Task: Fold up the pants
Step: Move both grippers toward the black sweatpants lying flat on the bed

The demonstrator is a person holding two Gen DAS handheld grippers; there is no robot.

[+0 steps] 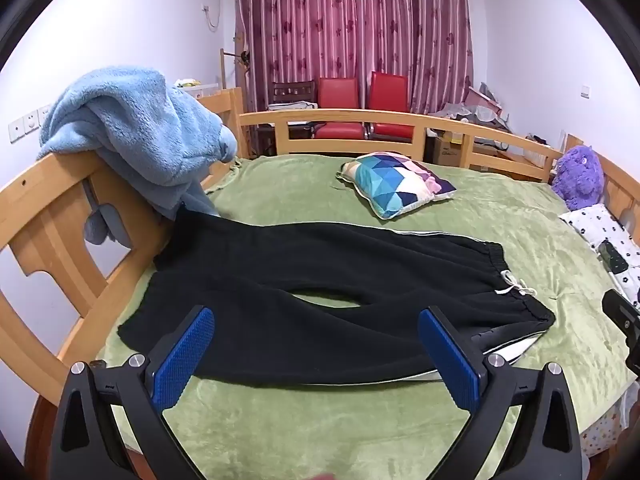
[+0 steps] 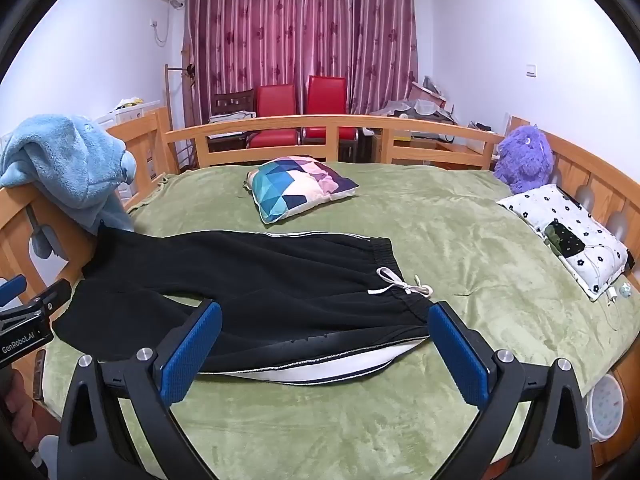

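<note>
step: pre-fold approach | black fleece pants flat on bed | left gripper, right gripper spread wide, empty | next: pinch near leg edge

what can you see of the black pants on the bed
The black pants look like thick fleece, with a gathered elastic waistband, a white drawstring tied at the front and white stripes along the side seams. They lie spread flat and unfolded on the green blanket, waistband to the right, legs reaching left toward the wooden bed rail and the blue fleece draped over it. Nothing grips them.
</note>
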